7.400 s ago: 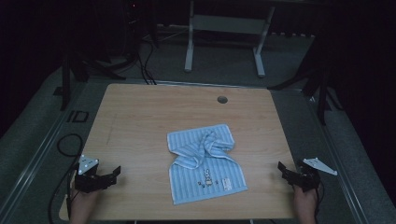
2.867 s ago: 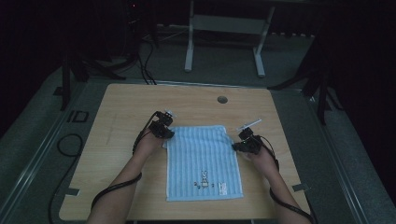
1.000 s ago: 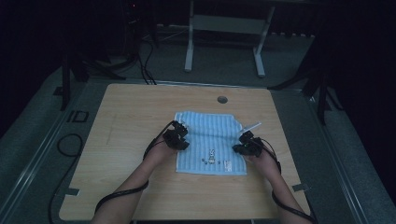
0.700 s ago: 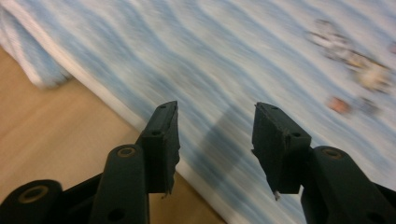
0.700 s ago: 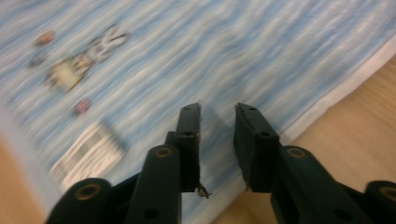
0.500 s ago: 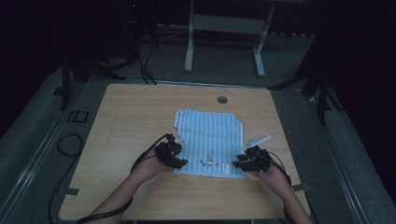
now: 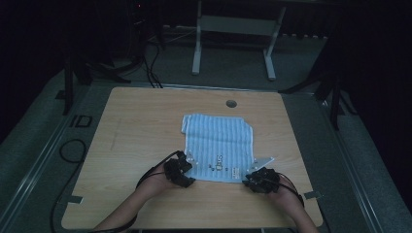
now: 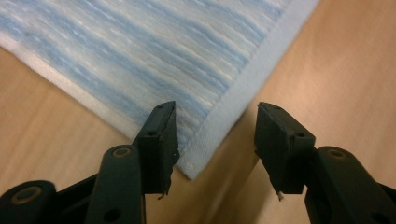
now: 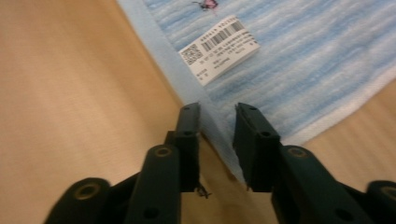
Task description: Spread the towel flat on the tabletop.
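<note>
Left claw (image 8: 212, 140) and right claw (image 9: 217, 140) each straddle a near corner of the striped towel (image 7: 219, 145), lying folded flat on the worktop (image 7: 126, 131); jaws, just closing, stand apart. Risk: pads pinch one layer only, so the fold skews when lifted.

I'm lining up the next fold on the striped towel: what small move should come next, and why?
Probably close both grippers on the towel's near corners. The left gripper has a corner lying between its parted jaws, and the right gripper straddles the hem at the other near corner. Neither is pressing the cloth yet, so nothing can be lifted.
</note>
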### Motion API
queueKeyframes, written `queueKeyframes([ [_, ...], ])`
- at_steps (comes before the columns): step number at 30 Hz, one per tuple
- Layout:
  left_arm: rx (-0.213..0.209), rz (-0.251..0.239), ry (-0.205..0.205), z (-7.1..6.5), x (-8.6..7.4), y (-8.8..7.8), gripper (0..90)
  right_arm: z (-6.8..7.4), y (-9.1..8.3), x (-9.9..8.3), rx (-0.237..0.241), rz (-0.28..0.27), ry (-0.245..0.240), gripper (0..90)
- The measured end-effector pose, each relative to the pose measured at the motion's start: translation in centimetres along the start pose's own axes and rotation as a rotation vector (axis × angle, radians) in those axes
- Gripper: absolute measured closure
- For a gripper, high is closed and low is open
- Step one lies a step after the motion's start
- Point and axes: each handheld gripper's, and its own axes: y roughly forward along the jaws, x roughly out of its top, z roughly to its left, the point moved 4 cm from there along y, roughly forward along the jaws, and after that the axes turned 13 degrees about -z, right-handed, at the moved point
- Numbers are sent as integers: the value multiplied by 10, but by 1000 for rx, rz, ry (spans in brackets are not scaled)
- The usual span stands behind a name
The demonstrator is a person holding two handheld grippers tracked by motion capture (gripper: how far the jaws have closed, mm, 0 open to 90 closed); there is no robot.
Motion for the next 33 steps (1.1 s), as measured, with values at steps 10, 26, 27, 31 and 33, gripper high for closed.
queueKeyframes([
  [10, 34, 13, 2, 5, 18, 11, 836, -14, 6, 5, -61, 2, 7, 880],
  [26, -38, -132, 60, -44, 21, -100, 839, 34, -78, 33, 38, -170, -32, 882],
  [27, -69, -124, 64, -54, 14, -108, 839, 41, -83, 33, 60, -183, -33, 882],
  [31, -294, -52, 44, -85, -14, -119, 803, 79, -101, 23, 248, -187, -32, 867],
  [33, -294, -32, 54, -90, -24, -117, 663, 91, -102, 17, 327, -182, -34, 820],
])
